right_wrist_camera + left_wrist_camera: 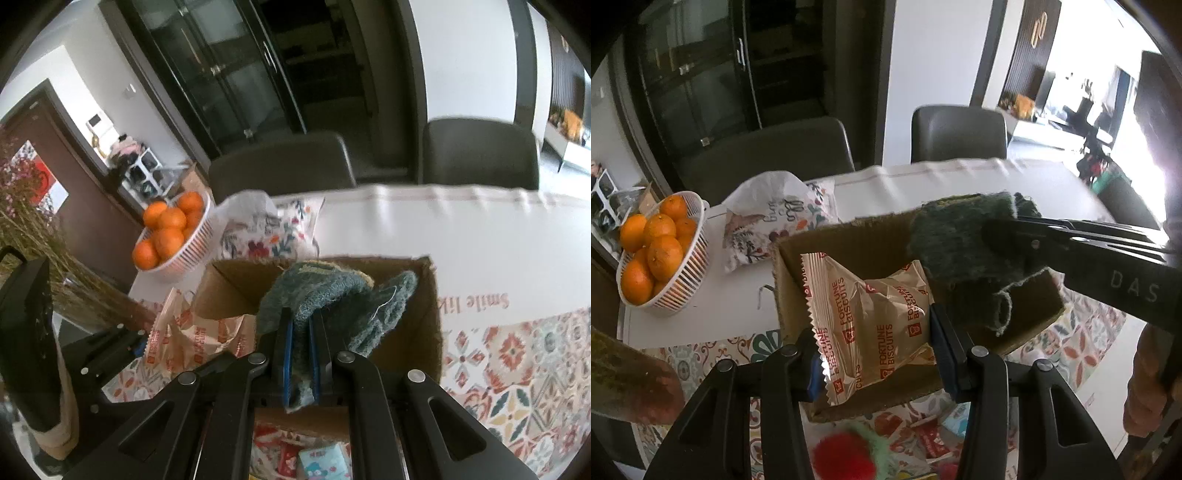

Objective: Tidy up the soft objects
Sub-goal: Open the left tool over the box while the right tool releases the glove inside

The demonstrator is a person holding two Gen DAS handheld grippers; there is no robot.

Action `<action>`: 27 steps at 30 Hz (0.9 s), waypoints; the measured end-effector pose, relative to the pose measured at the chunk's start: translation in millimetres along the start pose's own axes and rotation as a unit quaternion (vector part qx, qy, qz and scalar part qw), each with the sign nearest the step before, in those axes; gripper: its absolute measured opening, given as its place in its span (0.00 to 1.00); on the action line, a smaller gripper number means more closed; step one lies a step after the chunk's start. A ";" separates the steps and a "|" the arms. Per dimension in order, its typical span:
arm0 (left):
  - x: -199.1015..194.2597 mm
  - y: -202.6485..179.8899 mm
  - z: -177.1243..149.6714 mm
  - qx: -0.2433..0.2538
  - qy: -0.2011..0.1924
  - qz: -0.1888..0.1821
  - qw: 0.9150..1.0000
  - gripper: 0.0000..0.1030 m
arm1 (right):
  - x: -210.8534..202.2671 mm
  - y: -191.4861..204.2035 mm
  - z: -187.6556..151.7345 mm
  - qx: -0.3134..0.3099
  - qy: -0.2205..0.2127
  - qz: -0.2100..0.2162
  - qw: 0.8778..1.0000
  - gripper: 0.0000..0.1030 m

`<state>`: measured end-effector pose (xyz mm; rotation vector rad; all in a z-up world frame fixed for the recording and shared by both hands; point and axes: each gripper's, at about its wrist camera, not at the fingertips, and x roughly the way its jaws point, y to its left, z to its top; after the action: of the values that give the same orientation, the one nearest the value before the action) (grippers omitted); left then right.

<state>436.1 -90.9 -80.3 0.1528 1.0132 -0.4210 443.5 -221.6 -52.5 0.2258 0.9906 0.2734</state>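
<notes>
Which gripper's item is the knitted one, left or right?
The right gripper: it pinches the dark green knitted cloth over the cardboard box. The left gripper holds the crinkly biscuit packet.

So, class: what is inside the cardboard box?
Over the cardboard box, the left gripper holds a Fortune Biscuits packet and the right gripper a green knitted cloth. They hide its floor.

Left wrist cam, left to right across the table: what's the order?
basket of oranges → floral cloth → biscuit packet, held by the left gripper → green knit sock, held by the right gripper over the cardboard box.
</notes>
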 end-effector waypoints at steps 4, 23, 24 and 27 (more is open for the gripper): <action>12.7 -3.4 -0.4 0.009 0.016 0.003 1.000 0.46 | 22.9 -7.4 -1.8 0.013 0.033 0.010 0.999 0.09; 17.7 0.6 -5.3 -0.001 0.036 0.023 0.999 0.74 | 48.9 -15.1 -8.3 0.046 0.075 0.014 0.996 0.48; 14.4 0.7 -5.8 -0.003 0.033 0.022 0.999 0.74 | 46.3 -13.8 -8.1 0.045 0.073 0.012 0.996 0.48; 2.6 1.7 -7.6 -0.012 0.026 0.031 0.999 0.77 | 36.9 -12.1 -9.3 0.046 0.071 0.009 0.996 0.48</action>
<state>432.0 -87.6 -86.6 0.1736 1.0619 -0.3489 456.3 -220.3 -90.3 0.3025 1.1442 0.2632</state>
